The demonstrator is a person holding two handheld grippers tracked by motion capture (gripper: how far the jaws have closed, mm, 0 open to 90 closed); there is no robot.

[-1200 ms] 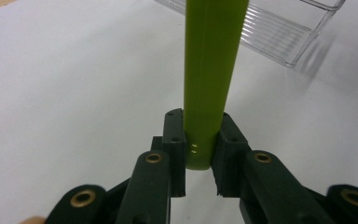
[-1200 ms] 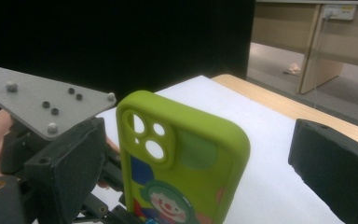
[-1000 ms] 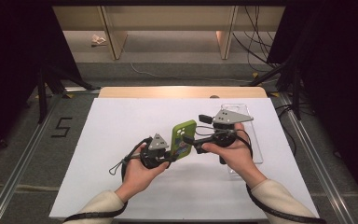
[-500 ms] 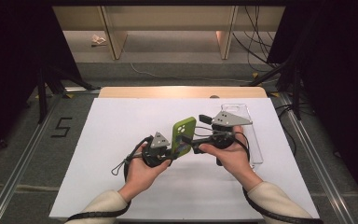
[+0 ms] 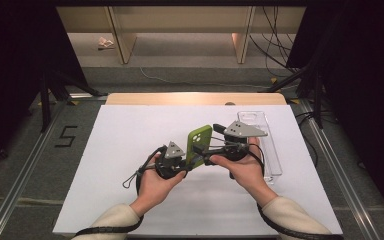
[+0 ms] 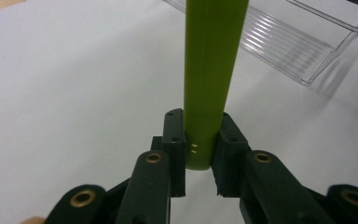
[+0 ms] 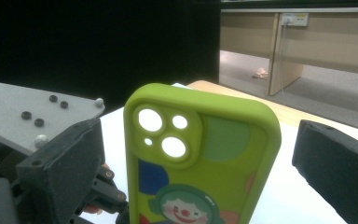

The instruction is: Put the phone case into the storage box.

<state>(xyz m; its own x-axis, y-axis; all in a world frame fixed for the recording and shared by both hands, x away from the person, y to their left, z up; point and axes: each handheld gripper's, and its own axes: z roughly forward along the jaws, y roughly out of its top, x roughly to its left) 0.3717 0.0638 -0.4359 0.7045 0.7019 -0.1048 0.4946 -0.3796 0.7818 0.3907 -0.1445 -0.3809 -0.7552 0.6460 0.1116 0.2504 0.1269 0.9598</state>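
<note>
A green phone case [image 5: 199, 145] with a clown print and camera cut-outs [image 7: 200, 154] stands upright above the white table. My left gripper [image 5: 186, 162] is shut on the case's lower edge, and its two black jaws press on both sides of the green edge [image 6: 209, 84]. My right gripper [image 5: 212, 145] faces the back of the case from the right. Its jaws stand wide on either side of the case, with a gap on each side. A grey plate [image 5: 245, 129] tops the right gripper.
A clear plastic tray [image 5: 272, 150] lies on the white table surface [image 5: 120, 150] just right of the right hand; its ribbed wall [image 6: 298, 51] lies beyond the case. Wooden shelving [image 5: 180, 25] stands behind the table. Dark stands flank both sides.
The right hand has shifted a little beside the case. The left gripper keeps its grip in the same place.
</note>
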